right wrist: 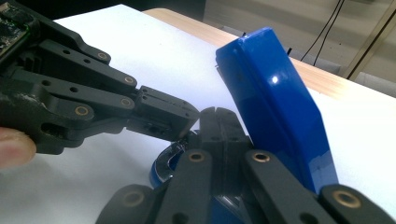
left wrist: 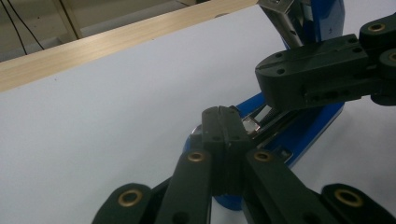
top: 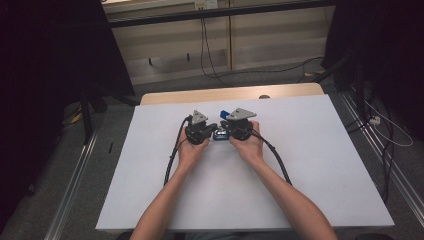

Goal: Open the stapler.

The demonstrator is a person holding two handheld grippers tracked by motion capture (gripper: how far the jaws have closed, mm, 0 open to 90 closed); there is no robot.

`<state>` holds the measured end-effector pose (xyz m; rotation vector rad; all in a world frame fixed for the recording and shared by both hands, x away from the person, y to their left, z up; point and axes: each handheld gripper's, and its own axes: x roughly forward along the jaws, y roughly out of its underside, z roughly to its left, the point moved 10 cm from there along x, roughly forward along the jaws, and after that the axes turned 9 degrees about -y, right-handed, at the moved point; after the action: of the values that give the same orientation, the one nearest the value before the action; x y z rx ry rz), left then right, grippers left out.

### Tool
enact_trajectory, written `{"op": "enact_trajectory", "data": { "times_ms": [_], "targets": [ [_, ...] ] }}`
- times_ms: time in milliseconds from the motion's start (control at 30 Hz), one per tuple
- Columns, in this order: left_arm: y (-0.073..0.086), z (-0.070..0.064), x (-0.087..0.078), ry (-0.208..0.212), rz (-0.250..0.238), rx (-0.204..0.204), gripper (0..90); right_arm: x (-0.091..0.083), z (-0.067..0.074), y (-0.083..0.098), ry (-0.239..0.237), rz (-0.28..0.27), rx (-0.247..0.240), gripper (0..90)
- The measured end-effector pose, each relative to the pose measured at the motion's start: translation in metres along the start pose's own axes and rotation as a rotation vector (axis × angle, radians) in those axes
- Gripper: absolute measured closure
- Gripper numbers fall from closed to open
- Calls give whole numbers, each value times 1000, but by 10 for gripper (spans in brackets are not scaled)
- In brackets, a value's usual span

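Stapler (right wrist: 275, 107) lid raised, base mostly hidden behind clenched jaws of both grippers; possibly touching metal tray.

Blue stapler (right wrist: 275, 102) lies on the white table (top: 310, 170), its top arm swung up open.

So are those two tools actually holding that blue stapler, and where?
Cannot tell. The left tool and right tool, jaws shut, sit tip-first at the open stapler's metal track; no clear grip.
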<state>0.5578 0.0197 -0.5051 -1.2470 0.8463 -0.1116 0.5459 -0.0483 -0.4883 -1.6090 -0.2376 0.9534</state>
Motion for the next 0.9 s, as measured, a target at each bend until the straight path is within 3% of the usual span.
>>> {"op": "enact_trajectory", "data": {
  "times_ms": [233, 567, 900],
  "targets": [
    [0, -1, 0, -2, -2, 11, 900, -1, -1, -1, 3, -12, 17, 900],
    [-1, 0, 1, -3, -3, -15, 900, -1, -2, -2, 14, -4, 18, 900],
    [0, -1, 0, -2, -3, 7, 900, -4, -3, -3, 23, -6, 22, 900]
  ]
}}
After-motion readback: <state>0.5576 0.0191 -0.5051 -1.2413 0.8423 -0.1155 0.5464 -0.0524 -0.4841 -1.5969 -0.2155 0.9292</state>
